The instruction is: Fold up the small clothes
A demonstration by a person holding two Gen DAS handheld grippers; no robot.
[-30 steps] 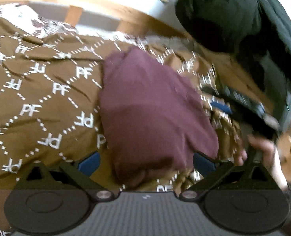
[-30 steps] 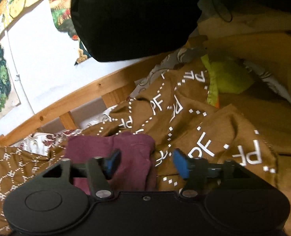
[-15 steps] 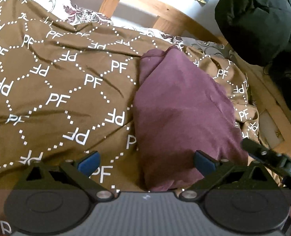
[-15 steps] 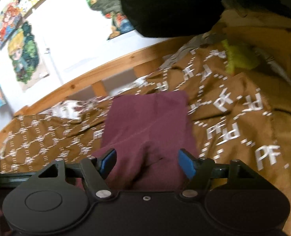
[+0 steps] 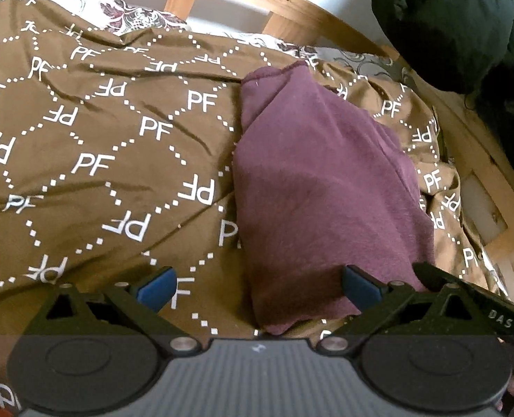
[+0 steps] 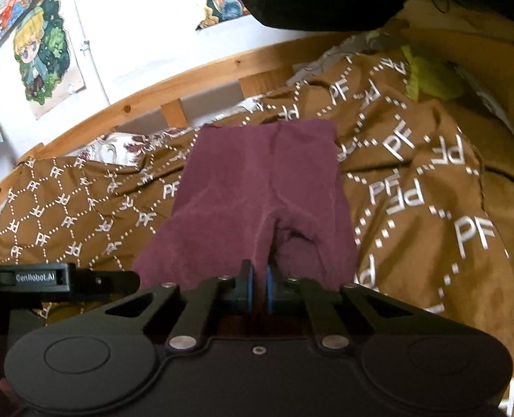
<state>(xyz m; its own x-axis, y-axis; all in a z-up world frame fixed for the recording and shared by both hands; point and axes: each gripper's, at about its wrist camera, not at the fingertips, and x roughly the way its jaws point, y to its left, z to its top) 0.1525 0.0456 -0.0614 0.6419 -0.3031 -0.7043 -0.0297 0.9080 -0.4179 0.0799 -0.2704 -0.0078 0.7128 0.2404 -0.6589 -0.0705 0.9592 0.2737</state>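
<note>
A maroon garment (image 5: 319, 187) lies folded lengthwise on a brown duvet (image 5: 100, 160) printed with white letters. My left gripper (image 5: 258, 288) is open just above the duvet. The garment's near left corner lies between its blue pads (image 5: 156, 286), and neither pad touches it. In the right wrist view the same garment (image 6: 257, 180) stretches away from me. My right gripper (image 6: 259, 278) has its jaws closing tight on the garment's near edge, and the cloth puckers into a ridge at the pads. Part of the right gripper's body (image 5: 482, 299) shows at the left view's right edge.
A wooden bed rail (image 6: 187, 80) runs along the far side below a wall with posters (image 6: 45, 59). A black garment (image 5: 448, 24) hangs at the upper right. A yellow-green cloth (image 6: 427, 76) lies among the duvet folds (image 6: 430, 208) at the right.
My right gripper swung over the maroon garment and went from wide open to pinched on its near edge. The left gripper stayed open and hardly moved.
</note>
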